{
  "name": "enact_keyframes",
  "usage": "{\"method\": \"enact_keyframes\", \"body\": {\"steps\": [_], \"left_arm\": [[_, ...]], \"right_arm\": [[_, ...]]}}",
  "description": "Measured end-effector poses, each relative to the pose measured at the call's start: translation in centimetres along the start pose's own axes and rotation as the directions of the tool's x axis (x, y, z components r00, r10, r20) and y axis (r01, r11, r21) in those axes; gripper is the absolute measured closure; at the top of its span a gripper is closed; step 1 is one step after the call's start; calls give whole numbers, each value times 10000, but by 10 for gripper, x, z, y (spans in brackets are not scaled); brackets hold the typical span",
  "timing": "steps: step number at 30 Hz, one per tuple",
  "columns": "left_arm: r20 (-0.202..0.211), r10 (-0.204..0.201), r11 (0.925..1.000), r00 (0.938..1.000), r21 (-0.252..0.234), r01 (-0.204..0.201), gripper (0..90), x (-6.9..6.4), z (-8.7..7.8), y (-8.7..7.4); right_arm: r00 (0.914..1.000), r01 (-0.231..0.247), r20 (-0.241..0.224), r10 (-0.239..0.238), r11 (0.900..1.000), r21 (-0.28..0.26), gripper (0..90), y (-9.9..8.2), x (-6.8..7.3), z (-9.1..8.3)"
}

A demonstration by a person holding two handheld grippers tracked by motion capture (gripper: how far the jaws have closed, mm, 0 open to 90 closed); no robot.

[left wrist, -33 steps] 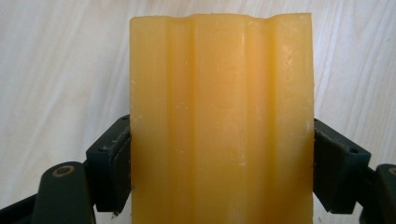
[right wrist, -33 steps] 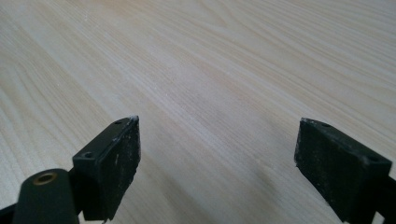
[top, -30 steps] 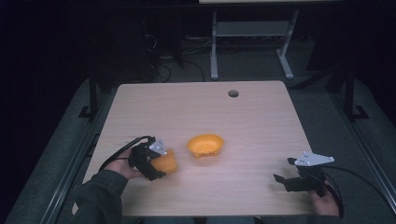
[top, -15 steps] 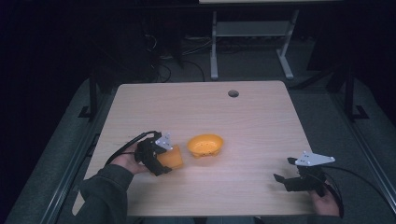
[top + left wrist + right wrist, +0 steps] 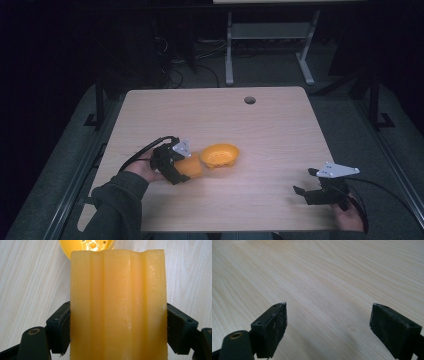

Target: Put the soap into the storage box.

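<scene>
Two claws: left claw (image 5: 184, 170) is clamped on the soap bar (image 5: 189, 167); right claw (image 5: 306, 186) is spread wide with nothing between its jaws, resting low near the bench's right front corner.
Soap bar: a waxy, translucent orange block with shallow lengthwise ridges (image 5: 117, 305), held just above the bench (image 5: 260, 120) at its left front, well apart from the right claw.
Grip: the jaws press the two long side faces, roughly at the lower half of the block, as the left gripper view shows it.
Orange dish: a shallow perforated dish (image 5: 220, 155) sits just beside the bar, its rim peeking past the bar's far end (image 5: 87, 245) in the left gripper view.
Handling, as a judgement: stiff and fairly dense, not fragile, but the surface looks slick, so it could slide or twist under a light squeeze; hard pressure may dent the edges.
Best hold: across the flat side faces near the middle, jaws square to them, rather than on the ridged top.
Likely aim: setting the bar into the dish.
</scene>
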State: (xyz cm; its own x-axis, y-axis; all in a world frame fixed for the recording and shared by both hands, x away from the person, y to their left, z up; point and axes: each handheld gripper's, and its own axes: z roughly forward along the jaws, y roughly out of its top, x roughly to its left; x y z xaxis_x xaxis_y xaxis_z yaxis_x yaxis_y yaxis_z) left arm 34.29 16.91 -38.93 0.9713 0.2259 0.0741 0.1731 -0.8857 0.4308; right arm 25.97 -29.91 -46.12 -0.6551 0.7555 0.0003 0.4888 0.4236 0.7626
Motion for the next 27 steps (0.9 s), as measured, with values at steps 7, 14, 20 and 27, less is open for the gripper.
{"method": "enact_keyframes", "body": {"steps": [7, 14, 20, 27], "left_arm": [[15, 159, 9999, 9999, -65, -159, 207, 3, -2, 6], [-37, 232, 9997, 9997, -92, -232, 208, 5, -3, 14], [1, 440, 9990, 9990, -124, -440, 208, 8, -4, 21], [15, 534, 9983, 9986, -221, -534, 208, 12, -3, 31]], "right_arm": [[10000, 1, 37, -1, 10000, 15, 140, 0, 0, 0], [10000, -38, 31, 38, 10000, -38, 139, 0, 0, -1], [10000, -63, 33, 63, 9999, -78, 139, 0, 0, -1], [10000, -59, 26, 59, 9999, -93, 140, 0, 0, -1]]}}
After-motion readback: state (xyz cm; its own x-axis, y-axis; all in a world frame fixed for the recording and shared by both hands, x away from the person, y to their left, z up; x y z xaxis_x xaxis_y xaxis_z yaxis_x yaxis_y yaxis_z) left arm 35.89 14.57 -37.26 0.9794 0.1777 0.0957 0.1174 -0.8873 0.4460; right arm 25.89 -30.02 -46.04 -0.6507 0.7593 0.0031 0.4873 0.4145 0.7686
